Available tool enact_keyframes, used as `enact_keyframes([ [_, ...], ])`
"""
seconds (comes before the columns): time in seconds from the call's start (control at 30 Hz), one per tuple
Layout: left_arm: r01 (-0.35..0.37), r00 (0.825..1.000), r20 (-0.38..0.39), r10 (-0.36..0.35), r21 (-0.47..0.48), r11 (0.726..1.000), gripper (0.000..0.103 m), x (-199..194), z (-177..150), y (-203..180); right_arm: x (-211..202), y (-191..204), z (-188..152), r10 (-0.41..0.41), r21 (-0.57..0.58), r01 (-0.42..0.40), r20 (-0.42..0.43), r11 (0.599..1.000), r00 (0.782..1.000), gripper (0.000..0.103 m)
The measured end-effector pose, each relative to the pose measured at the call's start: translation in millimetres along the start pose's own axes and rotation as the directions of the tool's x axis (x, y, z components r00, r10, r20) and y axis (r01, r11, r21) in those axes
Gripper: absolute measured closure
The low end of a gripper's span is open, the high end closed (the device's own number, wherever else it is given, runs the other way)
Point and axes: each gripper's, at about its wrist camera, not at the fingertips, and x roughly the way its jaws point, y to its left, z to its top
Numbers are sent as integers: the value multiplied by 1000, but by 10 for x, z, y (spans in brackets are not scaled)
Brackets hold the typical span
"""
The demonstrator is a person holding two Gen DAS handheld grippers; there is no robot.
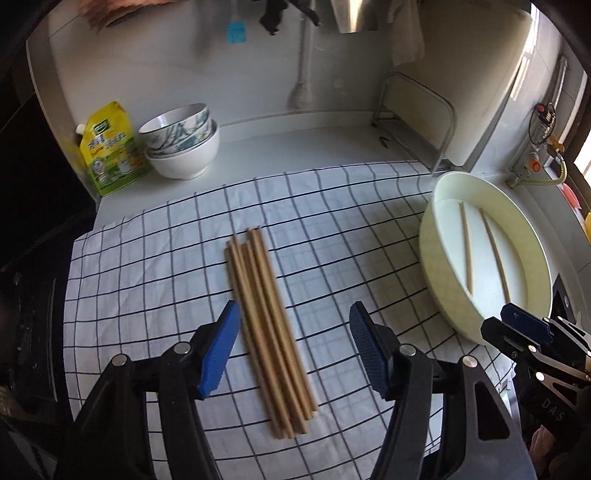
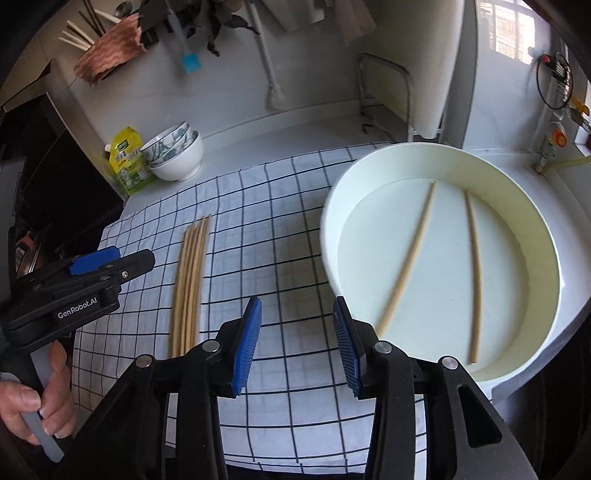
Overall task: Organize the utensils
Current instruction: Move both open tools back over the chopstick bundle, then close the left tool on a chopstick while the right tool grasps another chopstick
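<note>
Both grippers, left point(image 1: 291, 347) and right point(image 2: 297, 347), hang open and empty; next comes lifting a chopstick point(image 2: 408, 258) from the round tray point(image 2: 443, 155) toward the bundle point(image 1: 267, 332) on the checked cloth point(image 1: 147, 258) to its left.

White counter point(image 1: 295, 147) against a white wall point(image 2: 314, 66) (window point(image 2: 513, 33) at right).

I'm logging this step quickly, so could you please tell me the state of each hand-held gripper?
Left hand-held gripper: open, holding nothing.
Right hand-held gripper: open, holding nothing.
</note>
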Motion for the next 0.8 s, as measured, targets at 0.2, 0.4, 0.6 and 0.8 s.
enact_keyframes([
  [0.2, -58, 998, -30, 56, -83, 995, 42, 66, -231, 476, 243, 379, 4, 39, -76, -42, -44, 996, 998, 62],
  [0.4, -93, 994, -67, 85, -133, 987, 42, 217, -398, 781, 562, 669, -40, 58, -121, -71, -102, 990, 993, 60],
  [0.6, -92, 992, -98, 78, -155, 984, 41, 416, -496, 968, 895, 874, -95, 60, -141, -79, -136, 987, 989, 57],
  [0.8, -83, 992, -104, 68, -152, 985, 39, 555, -529, 1035, 1210, 967, -116, 31, -145, -55, -163, 988, 986, 55],
])
